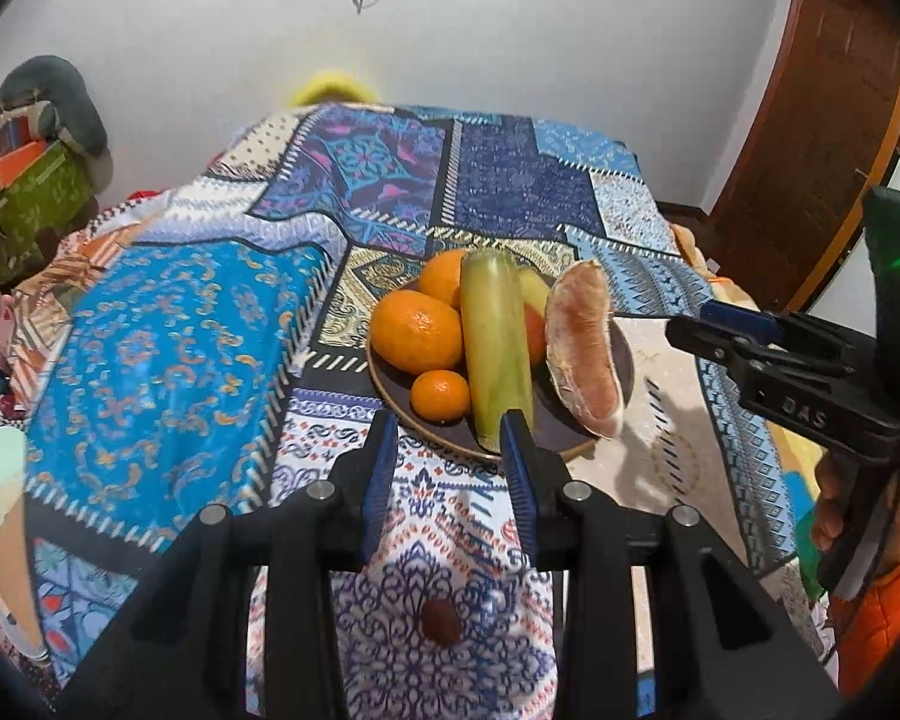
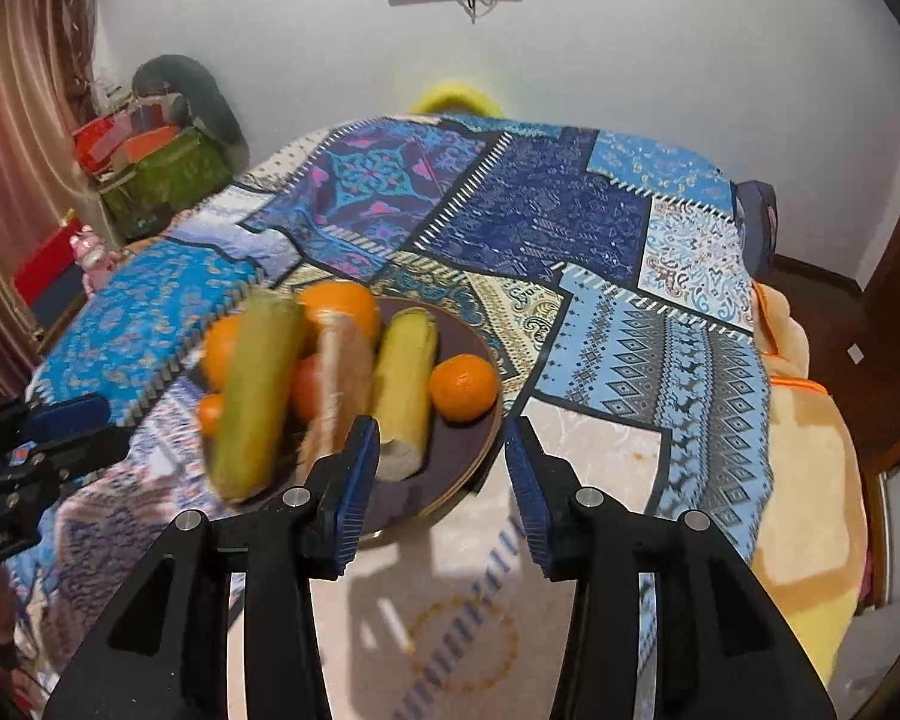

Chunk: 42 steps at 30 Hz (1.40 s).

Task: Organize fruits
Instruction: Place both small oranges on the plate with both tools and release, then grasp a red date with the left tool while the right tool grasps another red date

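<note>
Your left gripper (image 1: 447,468) has its jaws part-open with nothing between them, tips at the plate's (image 1: 621,360) near rim, just short of the green sugarcane piece (image 1: 495,348). Your right gripper (image 2: 444,480) is likewise part-open and empty, hovering at the plate's 5 o'clock edge.

The fruit already sits heaped on the plate, on the patterned cloth (image 1: 168,330) over the worktop. One small brown fruit (image 1: 439,621) lies alone on the cloth at 6 o'clock, under your left jaws; I judge that is the piece left to gather. Drop low, straddle it squarely and close gently, since it looks likely to roll.

Only the left view shows that stray fruit and the pomelo wedge (image 1: 582,348) sharply. The right view alone reveals a second, yellower cane piece (image 2: 405,384) and a tangerine (image 2: 463,387) at the plate's 3 o'clock side.
</note>
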{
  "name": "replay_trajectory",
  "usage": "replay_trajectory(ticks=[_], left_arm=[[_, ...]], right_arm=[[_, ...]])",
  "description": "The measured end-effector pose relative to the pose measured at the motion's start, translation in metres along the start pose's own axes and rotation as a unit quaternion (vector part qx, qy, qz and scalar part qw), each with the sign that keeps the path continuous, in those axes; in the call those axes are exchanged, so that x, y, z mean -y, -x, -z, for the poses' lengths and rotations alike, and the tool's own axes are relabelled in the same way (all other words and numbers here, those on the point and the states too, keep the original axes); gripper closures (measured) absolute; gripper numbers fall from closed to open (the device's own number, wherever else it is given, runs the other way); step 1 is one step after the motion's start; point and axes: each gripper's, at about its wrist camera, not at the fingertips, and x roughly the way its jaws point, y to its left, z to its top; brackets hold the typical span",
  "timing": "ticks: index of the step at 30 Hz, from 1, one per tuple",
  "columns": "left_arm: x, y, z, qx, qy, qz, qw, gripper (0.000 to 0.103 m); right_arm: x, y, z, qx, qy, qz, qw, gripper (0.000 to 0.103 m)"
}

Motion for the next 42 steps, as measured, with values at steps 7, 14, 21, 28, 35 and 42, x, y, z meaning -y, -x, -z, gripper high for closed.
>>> replay_trajectory(ticks=[7, 14, 21, 28, 35, 42], left_arm=[[-0.005, 0.047, 0.010, 0.027, 0.008, -0.008, 0.9996, 0.068], [-0.008, 0.082, 0.024, 0.042, 0.005, -0.017, 0.9990, 0.068], [-0.011, 0.091, 0.041, 0.036, 0.001, -0.018, 0.9992, 0.065], [-0.010, 0.074, 0.061, 0.009, -0.013, -0.021, 0.9997, 0.063], [-0.015, 0.044, 0.075, -0.030, -0.018, -0.015, 0.9993, 0.063], [-0.018, 0.009, 0.084, -0.069, -0.009, 0.003, 0.9976, 0.063]], right_arm=[[-0.021, 0.047, 0.013, 0.024, 0.024, 0.001, 0.999, 0.060], [-0.040, 0.071, 0.026, 0.036, 0.032, 0.000, 0.999, 0.055], [-0.055, 0.078, 0.041, 0.028, 0.034, 0.001, 0.999, 0.054], [-0.063, 0.062, 0.062, -0.006, 0.027, 0.008, 1.000, 0.054], [-0.064, 0.030, 0.080, -0.049, 0.015, 0.010, 0.999, 0.054], [-0.061, 0.001, 0.086, -0.083, 0.015, 0.001, 0.996, 0.054]])
